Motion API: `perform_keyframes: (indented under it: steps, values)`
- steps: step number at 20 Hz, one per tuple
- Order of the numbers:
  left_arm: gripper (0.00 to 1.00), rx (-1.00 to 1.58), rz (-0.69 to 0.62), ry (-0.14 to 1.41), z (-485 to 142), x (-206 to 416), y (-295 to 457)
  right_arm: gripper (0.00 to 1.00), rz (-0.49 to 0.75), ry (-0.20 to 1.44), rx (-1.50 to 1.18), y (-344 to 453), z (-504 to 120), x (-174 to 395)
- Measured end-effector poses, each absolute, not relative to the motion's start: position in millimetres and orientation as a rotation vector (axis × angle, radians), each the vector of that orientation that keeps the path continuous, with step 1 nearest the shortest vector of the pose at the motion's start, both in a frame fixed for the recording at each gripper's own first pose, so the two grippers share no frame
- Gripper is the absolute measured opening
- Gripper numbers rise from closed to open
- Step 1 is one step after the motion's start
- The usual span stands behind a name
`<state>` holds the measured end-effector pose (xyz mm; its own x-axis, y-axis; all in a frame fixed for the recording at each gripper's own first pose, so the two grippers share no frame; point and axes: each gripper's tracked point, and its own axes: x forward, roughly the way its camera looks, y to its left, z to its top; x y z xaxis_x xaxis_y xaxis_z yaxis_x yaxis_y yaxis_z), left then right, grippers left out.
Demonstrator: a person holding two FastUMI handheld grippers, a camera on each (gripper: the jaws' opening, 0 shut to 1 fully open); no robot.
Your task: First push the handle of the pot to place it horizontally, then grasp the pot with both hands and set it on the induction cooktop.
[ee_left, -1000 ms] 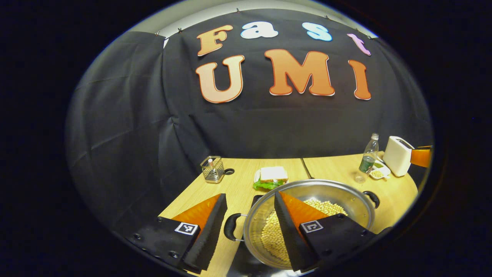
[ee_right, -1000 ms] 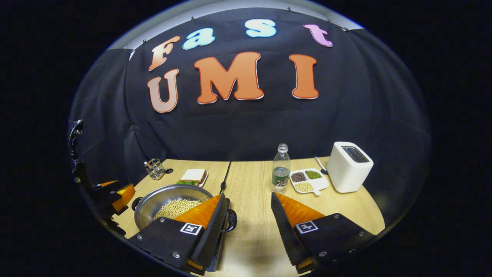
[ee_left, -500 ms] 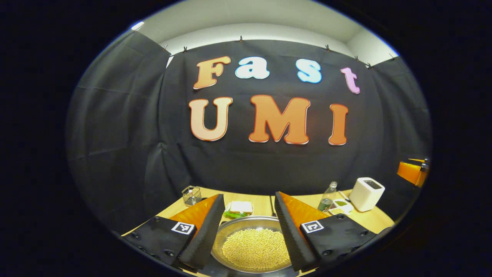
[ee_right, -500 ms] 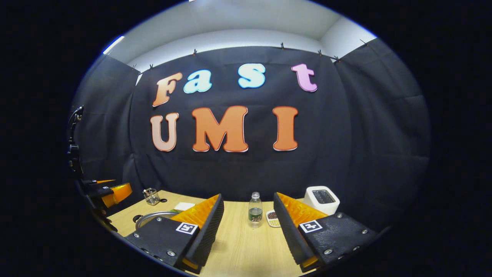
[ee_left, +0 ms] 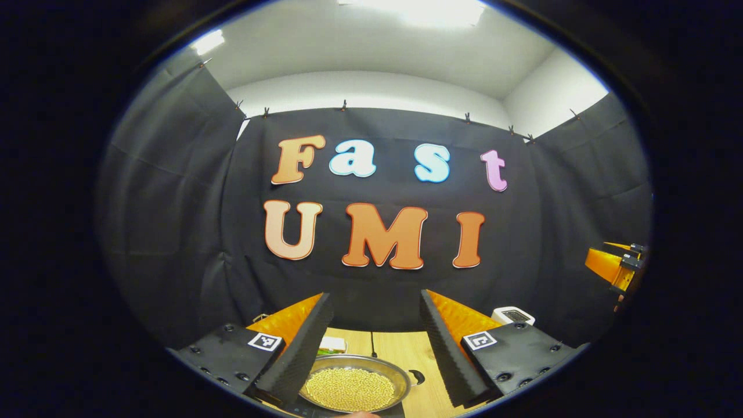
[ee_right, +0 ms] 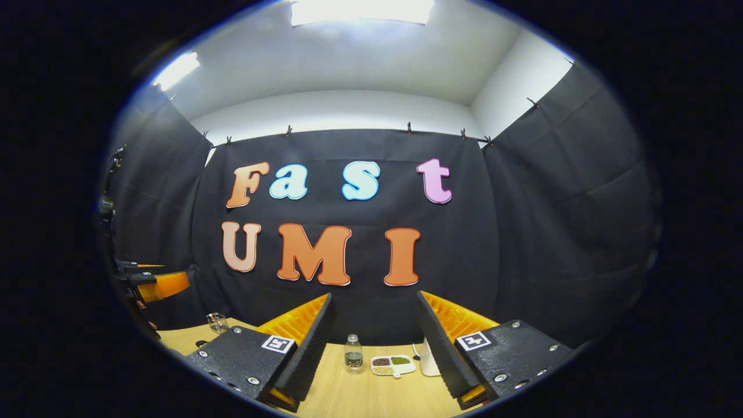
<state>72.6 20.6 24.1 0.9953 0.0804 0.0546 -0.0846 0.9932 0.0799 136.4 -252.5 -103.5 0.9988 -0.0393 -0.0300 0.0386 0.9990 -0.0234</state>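
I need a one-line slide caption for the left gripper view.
Left gripper, jaws open, raised above the bean-filled pot on the wooden table.

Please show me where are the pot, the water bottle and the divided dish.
pot (ee_left: 400, 376): left gripper view, on its bare metal rim at the right.
water bottle (ee_right: 353, 355): right gripper view, on its body.
divided dish (ee_right: 392, 366): right gripper view, on its middle.

Left claw (ee_left: 376, 348), wedge fingers, screws, square markers
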Motion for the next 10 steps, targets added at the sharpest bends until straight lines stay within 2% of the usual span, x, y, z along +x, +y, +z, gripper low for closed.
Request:
perform_keyframes:
  steps: [3, 4, 5, 6, 10]
  values:
    - [0.99, 0.085, 0.049, -0.074, 42, 50, 1, 0.90, -0.016, -0.021, -0.040, -253, -80, 119]
    - [0.98, 0.088, 0.042, -0.084, 47, 42, -3, 0.96, -0.014, -0.032, -0.045, -253, -75, 113]
    - [0.98, 0.094, 0.040, -0.097, 53, 33, -6, 0.97, -0.013, -0.039, -0.048, -255, -71, 108]
    - [0.99, 0.105, 0.046, -0.109, 58, 25, -8, 0.93, -0.015, -0.039, -0.044, -256, -69, 104]
    - [0.98, 0.128, 0.057, -0.160, 73, -1, -16, 0.93, -0.001, -0.047, -0.007, -258, -57, 89]
